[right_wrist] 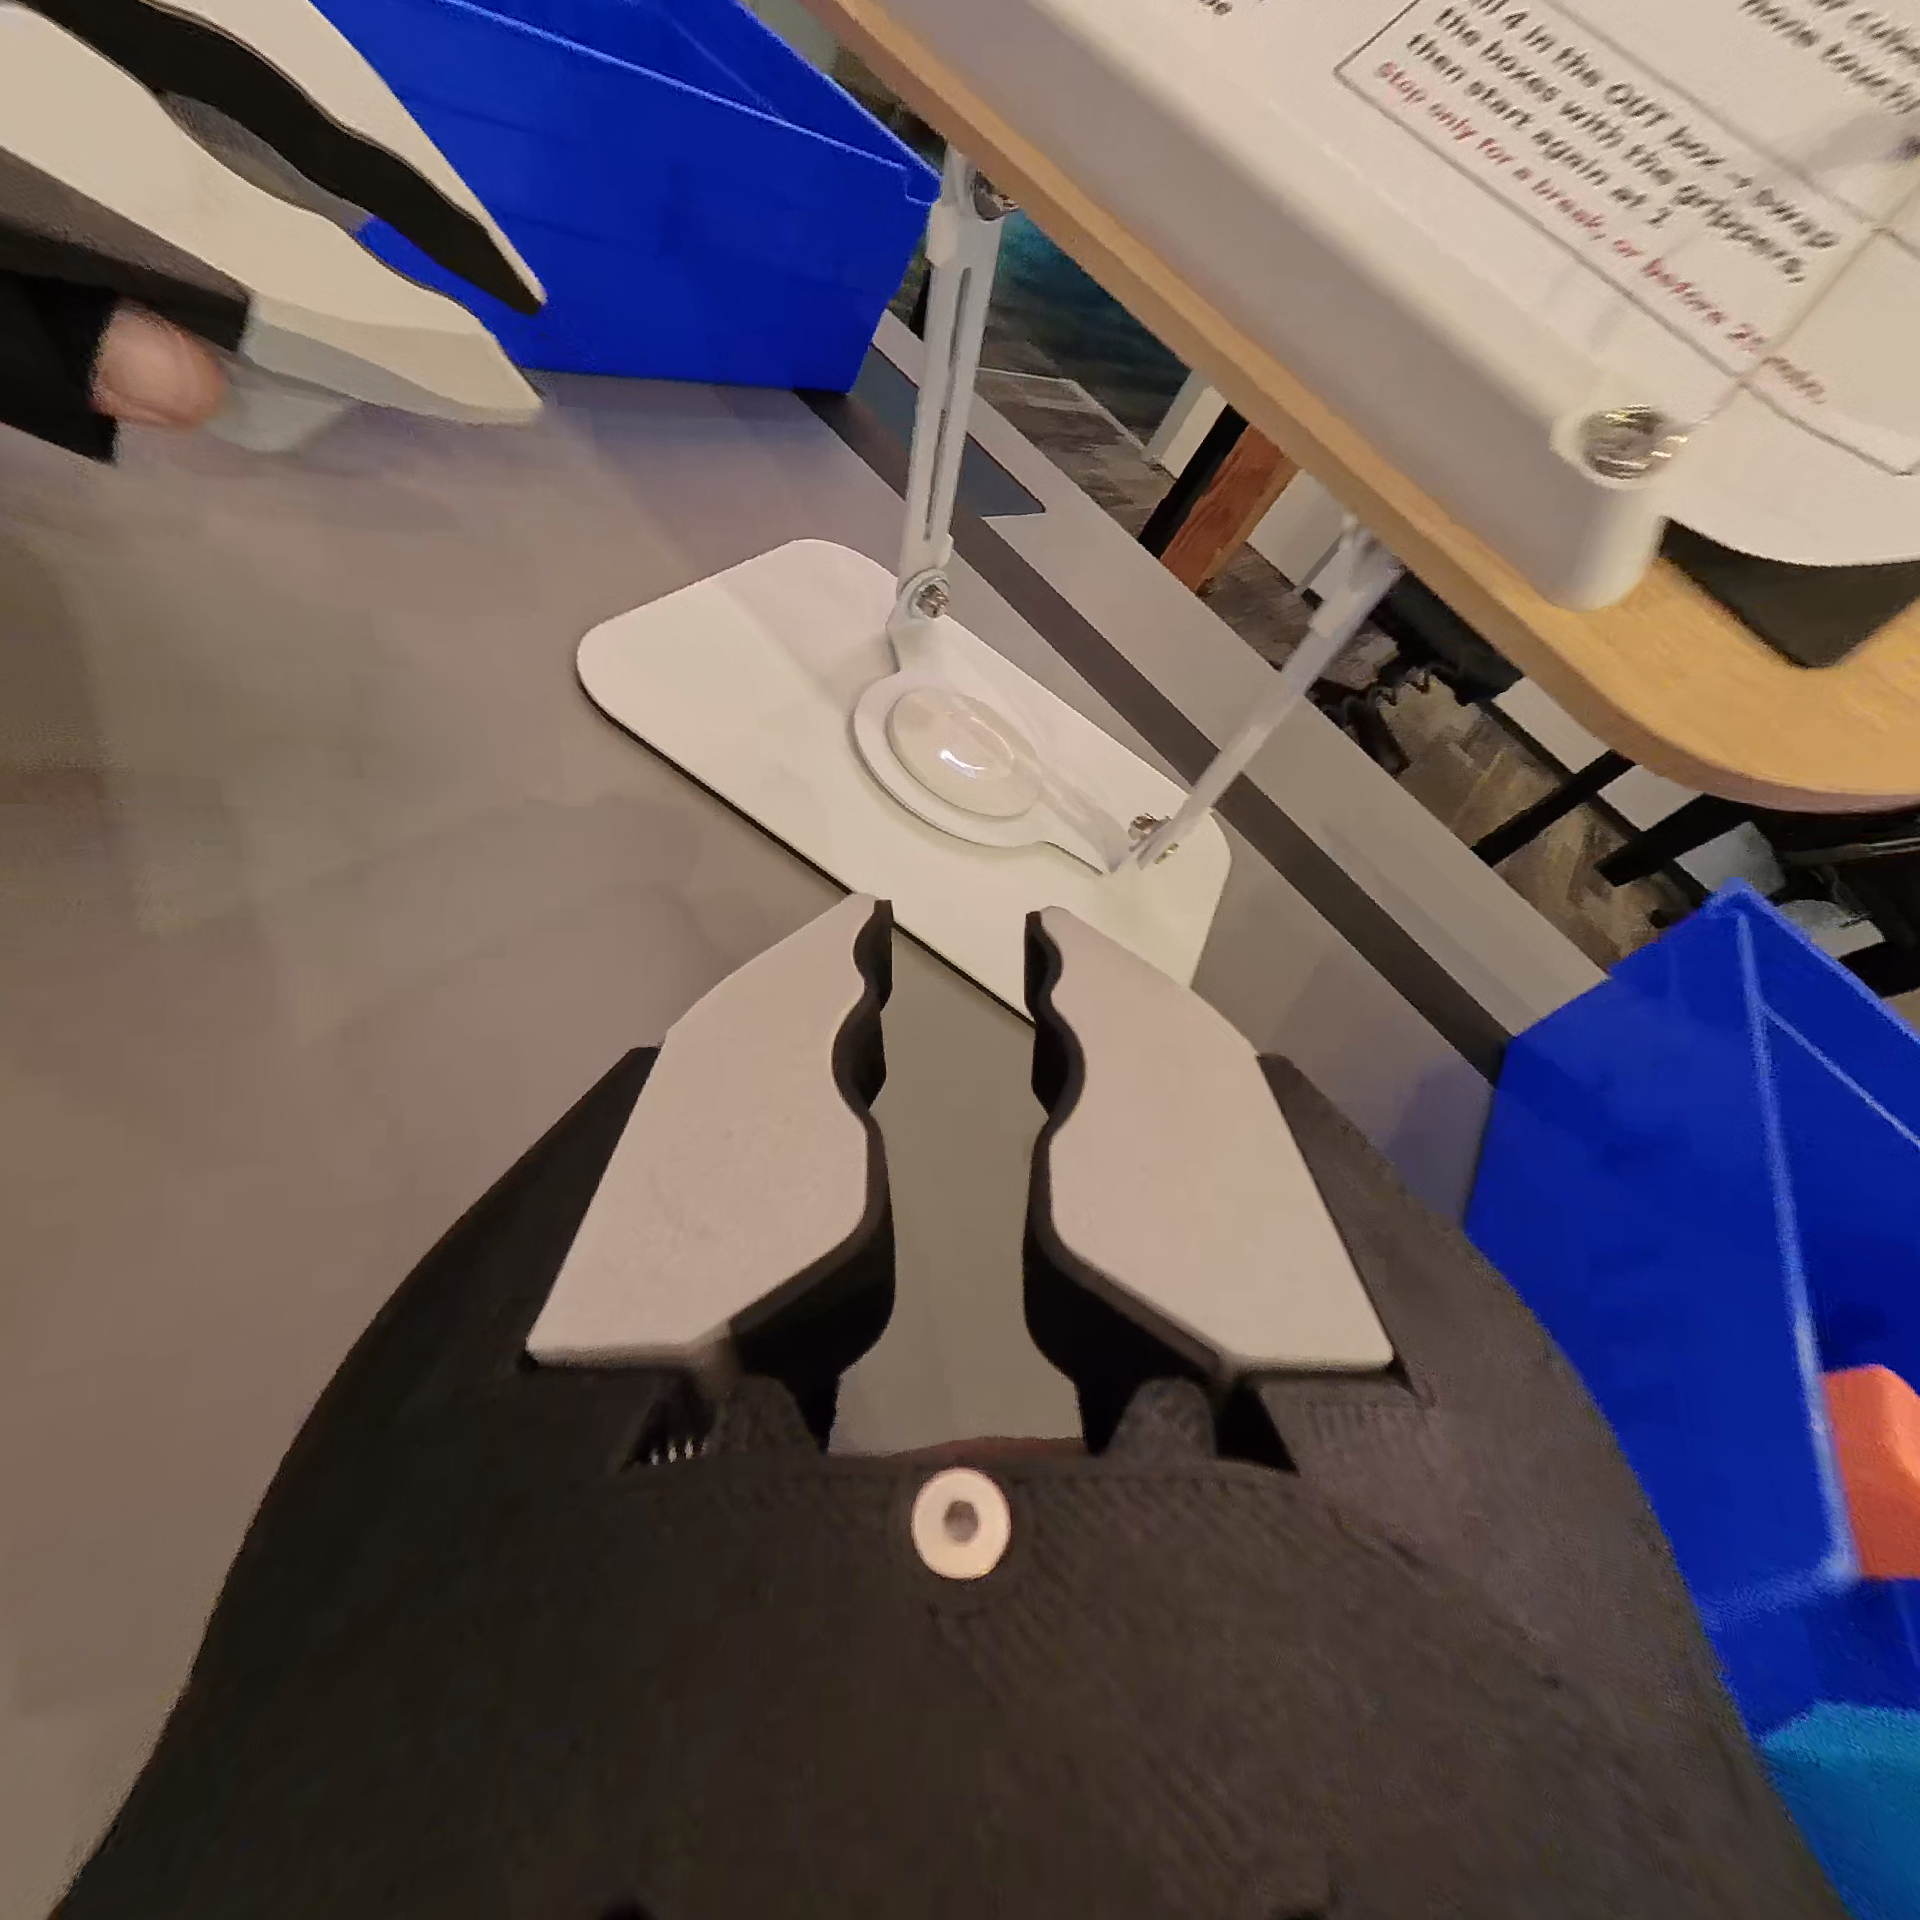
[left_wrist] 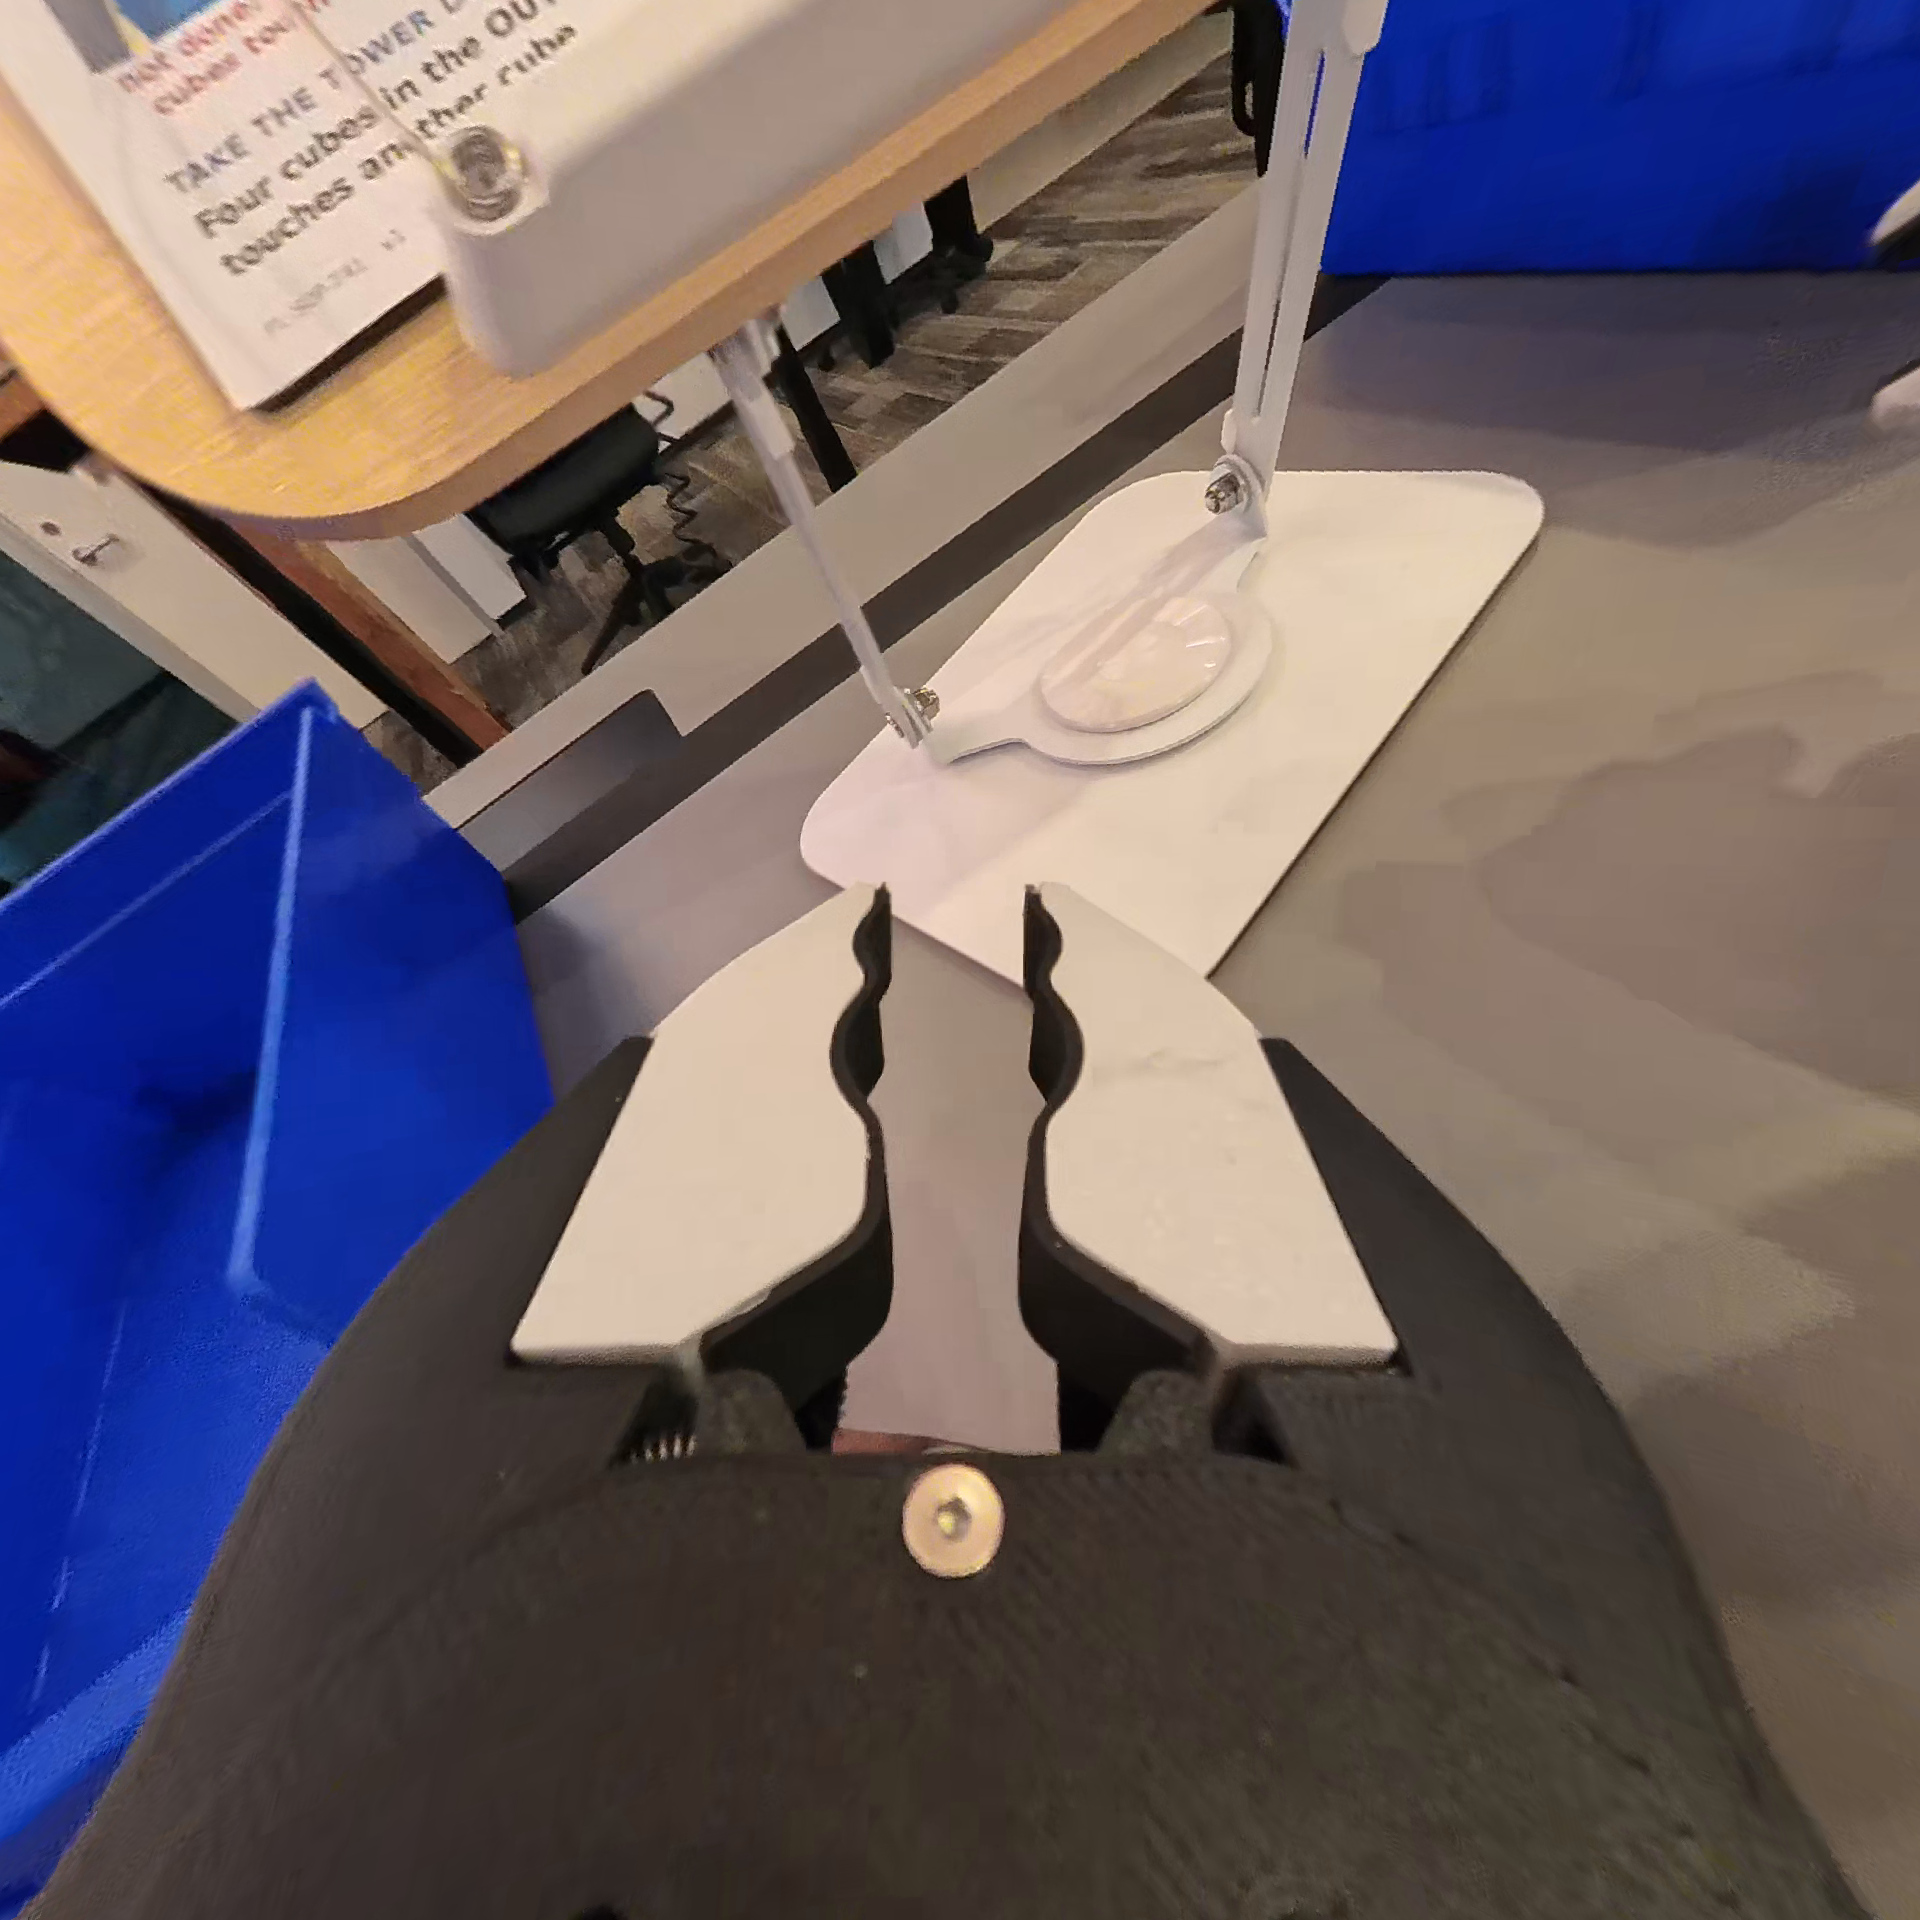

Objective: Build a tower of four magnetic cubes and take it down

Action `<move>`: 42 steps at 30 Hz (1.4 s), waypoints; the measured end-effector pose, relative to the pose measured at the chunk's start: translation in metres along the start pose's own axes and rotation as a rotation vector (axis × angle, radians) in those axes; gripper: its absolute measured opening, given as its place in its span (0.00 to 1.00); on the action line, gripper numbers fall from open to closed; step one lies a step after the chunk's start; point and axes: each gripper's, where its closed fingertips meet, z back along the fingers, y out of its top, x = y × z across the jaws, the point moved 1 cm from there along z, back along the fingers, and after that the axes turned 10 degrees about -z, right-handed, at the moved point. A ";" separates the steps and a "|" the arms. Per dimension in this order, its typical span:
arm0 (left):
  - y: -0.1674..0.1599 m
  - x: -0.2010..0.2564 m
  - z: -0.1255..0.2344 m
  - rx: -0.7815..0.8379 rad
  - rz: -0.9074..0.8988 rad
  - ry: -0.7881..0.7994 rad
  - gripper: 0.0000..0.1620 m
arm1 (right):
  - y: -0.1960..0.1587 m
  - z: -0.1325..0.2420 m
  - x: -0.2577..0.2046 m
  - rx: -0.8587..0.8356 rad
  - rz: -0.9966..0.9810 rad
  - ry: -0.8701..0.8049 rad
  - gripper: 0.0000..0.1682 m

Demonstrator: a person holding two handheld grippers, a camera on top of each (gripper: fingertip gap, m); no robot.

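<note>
No cube shows in the left wrist view. In the right wrist view an orange cube (right_wrist: 1878,1455) and a light blue cube (right_wrist: 1839,1797) lie inside a blue bin (right_wrist: 1621,1299) at the right edge, both partly cut off. My right gripper (right_wrist: 957,920) is open by a narrow gap and empty, over the grey table (right_wrist: 312,831), left of that bin. My left gripper (left_wrist: 957,914) is also open by a narrow gap and empty, beside another blue bin (left_wrist: 208,1091) on its left. The left gripper also shows at the top left of the right wrist view (right_wrist: 535,343).
A white stand base plate (left_wrist: 1351,623) lies just ahead of both grippers and also shows in the right wrist view (right_wrist: 727,675). Its thin white legs (left_wrist: 1273,312) hold up a wooden board (left_wrist: 260,436) with an instruction sheet. A far blue bin (right_wrist: 644,187) stands behind the left gripper. The gap from one gripper's tips to the other's is roughly 20 centimetres. The light blue cube (right_wrist: 1839,1797) lies some 30 centimetres from my right tips, 45 centimetres from my left tips.
</note>
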 end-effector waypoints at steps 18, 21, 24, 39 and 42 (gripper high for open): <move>-0.037 -0.078 0.054 -0.003 0.036 0.228 0.19 | -0.031 0.071 0.128 0.016 -0.097 -0.301 0.25; -0.045 -0.089 0.055 -0.029 0.009 0.259 0.19 | -0.048 0.069 0.137 -0.049 -0.135 -0.285 0.26; -0.055 -0.096 0.052 -0.054 0.026 0.265 0.21 | -0.061 0.059 0.135 -0.099 -0.175 -0.247 0.26; -0.089 -0.096 0.023 -0.181 0.128 0.183 0.23 | -0.071 0.040 0.138 -0.156 -0.114 -0.300 0.09; -0.090 -0.093 0.015 -0.205 0.104 0.185 0.17 | -0.070 0.040 0.138 -0.156 -0.119 -0.304 0.09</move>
